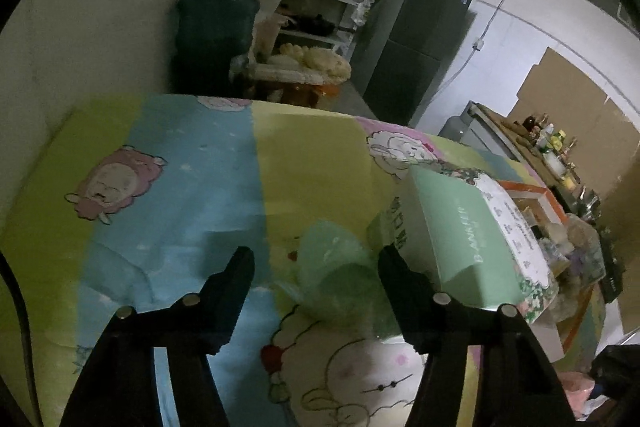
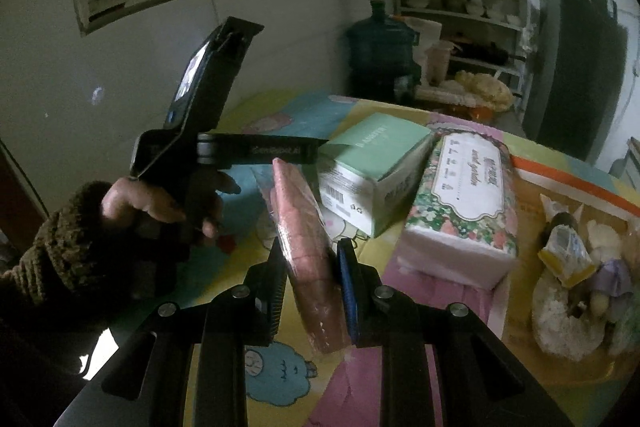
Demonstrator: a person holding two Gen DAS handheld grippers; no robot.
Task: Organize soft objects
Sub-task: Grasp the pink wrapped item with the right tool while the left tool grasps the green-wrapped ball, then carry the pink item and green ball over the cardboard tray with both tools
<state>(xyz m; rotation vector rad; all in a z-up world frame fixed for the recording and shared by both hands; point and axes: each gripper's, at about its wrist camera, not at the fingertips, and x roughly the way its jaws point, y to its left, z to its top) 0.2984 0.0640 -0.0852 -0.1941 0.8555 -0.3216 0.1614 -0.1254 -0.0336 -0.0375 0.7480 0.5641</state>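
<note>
The right hand-held gripper (image 2: 310, 281) was clamped on a pink pack (image 2: 310, 251), while the left hand-held gripper (image 1: 316, 273) stood open around a green bag (image 1: 334, 273) on the bench (image 1: 192, 187).

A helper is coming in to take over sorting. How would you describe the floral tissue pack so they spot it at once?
Start at the table under the cartoon sheep cloth. Near its middle sits a mint green box; the tissue pack lies touching the box's right side, left of the orange-rimmed tray. It alone is a soft white block with a flowered wrapper and a framed label.
</note>
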